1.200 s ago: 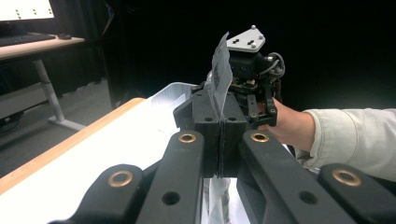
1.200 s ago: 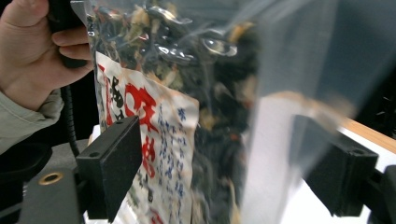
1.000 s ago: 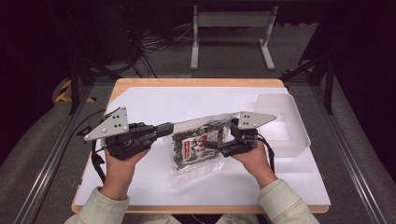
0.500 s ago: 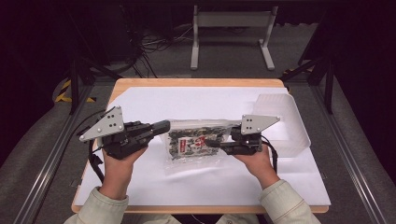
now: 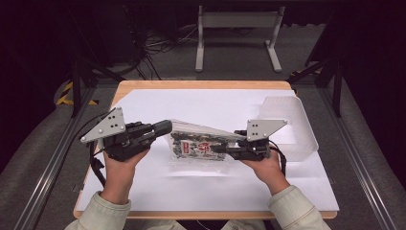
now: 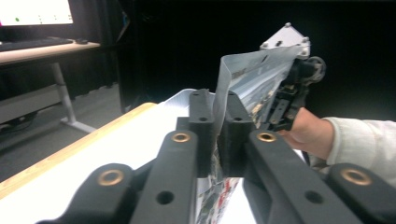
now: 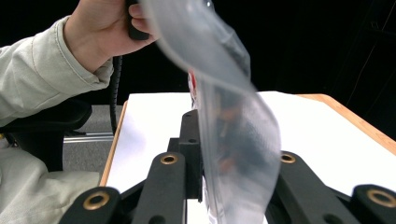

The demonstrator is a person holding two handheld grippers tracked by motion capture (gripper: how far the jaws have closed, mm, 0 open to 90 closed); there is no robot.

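Clear plastic packet (image 5: pixel 198 146) with dark contents and a red-and-white label (crinkled, glossy), left gripper (image 5: pixel 165 128) and right gripper (image 5: pixel 221 148) each pinching an end, clear tub (image 5: pixel 306 143) beside the packet on the worktop (image 5: pixel 225 103)

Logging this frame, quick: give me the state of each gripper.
Left gripper: closed on the left edge of the snack packet.
Right gripper: closed on the packet's right edge, the packet held between the two.

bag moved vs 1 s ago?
Yes. The bag, gripped by both grippers, turned from slanted to roughly parallel with the table's front edge.
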